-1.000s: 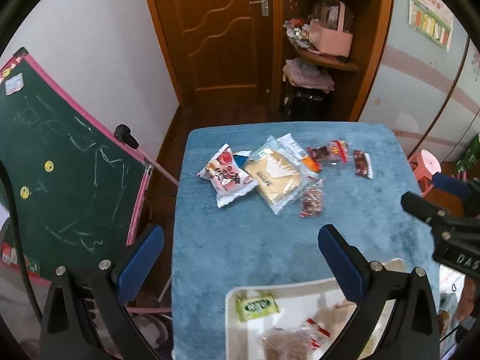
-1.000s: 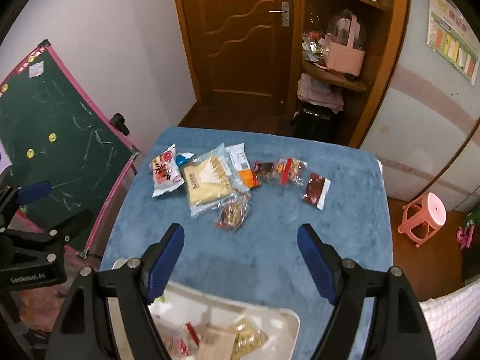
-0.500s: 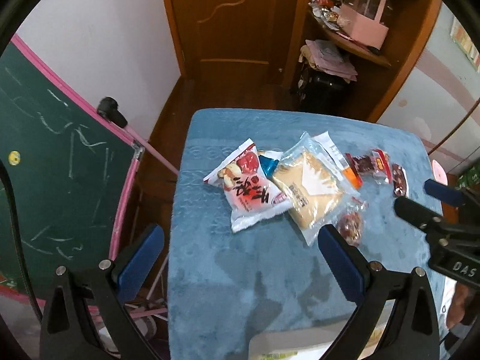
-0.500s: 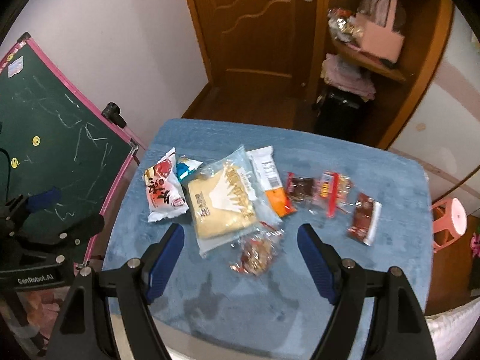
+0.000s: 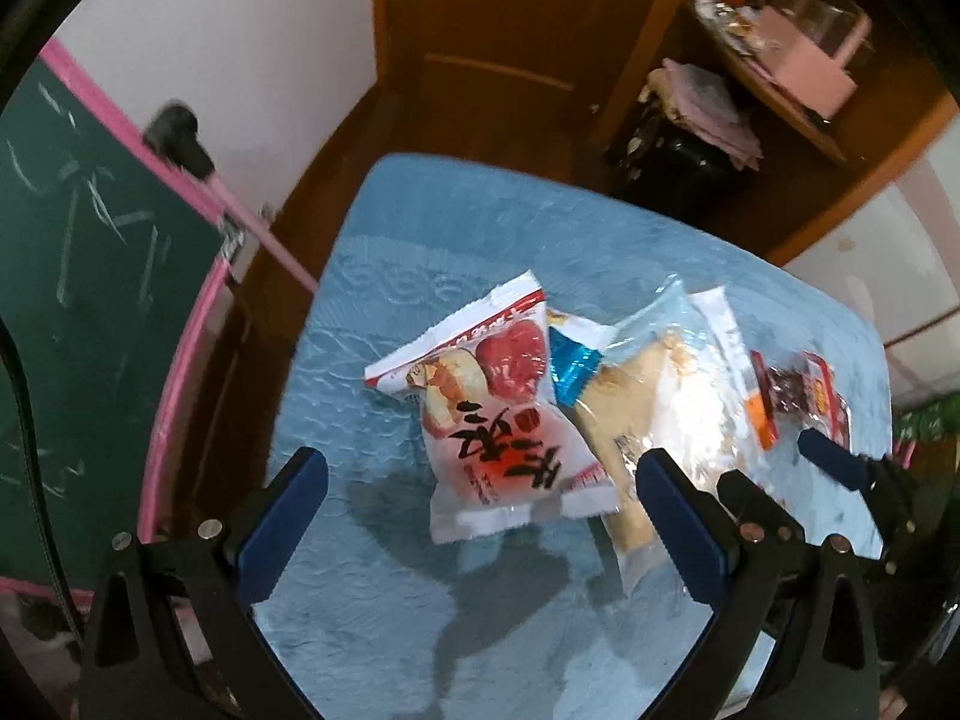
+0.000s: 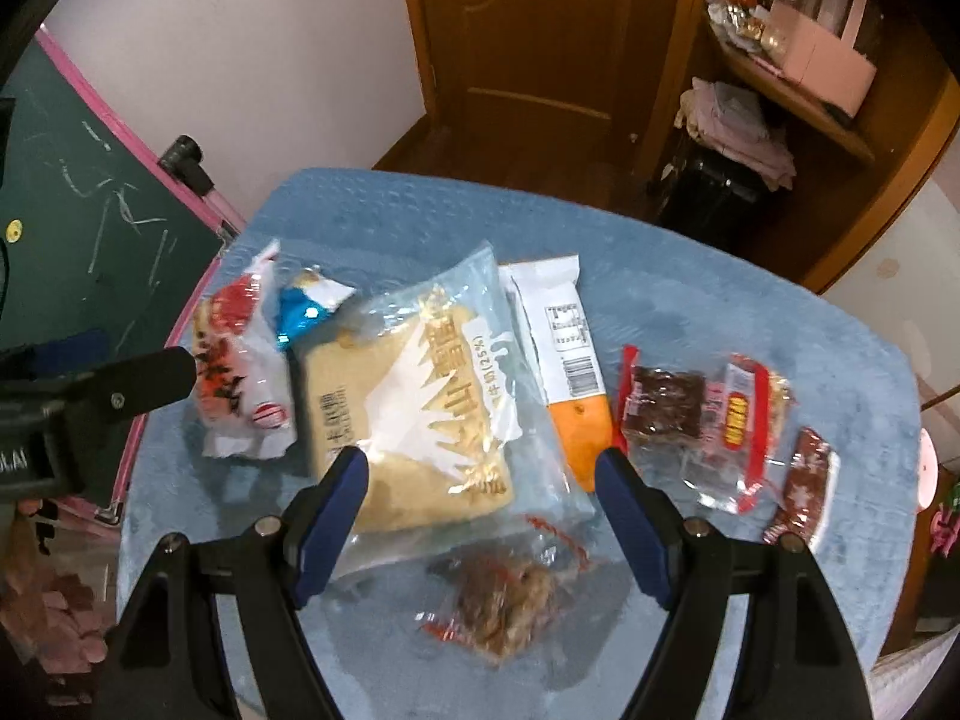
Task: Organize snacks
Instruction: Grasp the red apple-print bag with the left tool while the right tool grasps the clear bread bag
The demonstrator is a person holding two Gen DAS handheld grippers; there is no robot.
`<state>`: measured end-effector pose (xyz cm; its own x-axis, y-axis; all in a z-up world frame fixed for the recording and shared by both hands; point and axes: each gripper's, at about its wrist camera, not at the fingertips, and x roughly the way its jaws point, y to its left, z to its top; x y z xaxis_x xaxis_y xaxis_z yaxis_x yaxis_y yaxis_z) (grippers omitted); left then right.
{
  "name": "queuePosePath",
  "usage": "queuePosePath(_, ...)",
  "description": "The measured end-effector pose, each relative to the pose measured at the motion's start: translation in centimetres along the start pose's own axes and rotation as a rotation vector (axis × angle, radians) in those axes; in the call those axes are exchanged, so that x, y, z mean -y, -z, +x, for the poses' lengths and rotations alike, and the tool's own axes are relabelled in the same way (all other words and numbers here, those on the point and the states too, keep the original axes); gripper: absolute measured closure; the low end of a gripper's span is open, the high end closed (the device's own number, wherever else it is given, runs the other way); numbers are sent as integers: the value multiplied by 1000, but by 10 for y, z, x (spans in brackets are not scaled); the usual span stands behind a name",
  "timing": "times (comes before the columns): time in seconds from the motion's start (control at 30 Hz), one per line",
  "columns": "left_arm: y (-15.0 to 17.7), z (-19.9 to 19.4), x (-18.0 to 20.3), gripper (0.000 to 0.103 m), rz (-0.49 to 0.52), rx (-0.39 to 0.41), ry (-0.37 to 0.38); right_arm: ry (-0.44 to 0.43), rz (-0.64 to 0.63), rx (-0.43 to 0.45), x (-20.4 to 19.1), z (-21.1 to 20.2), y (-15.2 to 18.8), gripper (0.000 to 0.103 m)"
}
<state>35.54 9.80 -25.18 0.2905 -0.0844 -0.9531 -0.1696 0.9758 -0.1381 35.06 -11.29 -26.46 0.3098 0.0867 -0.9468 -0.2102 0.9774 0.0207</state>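
Two grippers hang above a table with a blue cloth (image 5: 384, 570), each with its jaws wide apart and holding nothing.

Left wrist view: the left gripper (image 5: 480, 510) points steeply down. A red-and-white snack bag (image 5: 492, 414) lies between its blue fingers (image 5: 282, 516), touching neither. At the bag's 3 o'clock, touching it, lies a clear bag of beige wafers (image 5: 648, 402); a small blue packet (image 5: 570, 363) shows between the two. The right gripper (image 5: 774, 474) enters at 3 o'clock. A green chalkboard (image 5: 78, 276) stands at 9 o'clock.

Right wrist view: the right gripper (image 6: 480, 510) is open above the beige wafer bag (image 6: 420, 408), whose near edge lies between the fingers (image 6: 630, 522). A clear packet of brown pieces (image 6: 504, 600) lies at 6 o'clock. At 2 o'clock of the wafer bag, overlapped by it, lies a white-and-orange packet (image 6: 570, 360). Red-trimmed packets of dark snack (image 6: 702, 414) lie at 3 o'clock. The red-and-white bag (image 6: 240, 378) lies at 9 o'clock, beside one finger of the left gripper (image 6: 147, 384).
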Motion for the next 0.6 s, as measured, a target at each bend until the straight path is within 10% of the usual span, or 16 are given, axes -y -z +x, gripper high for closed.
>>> queuePosePath(0.6,-4,69,-18,2,-133,-119,71,-64,-35,-46,-3,40,1,37)
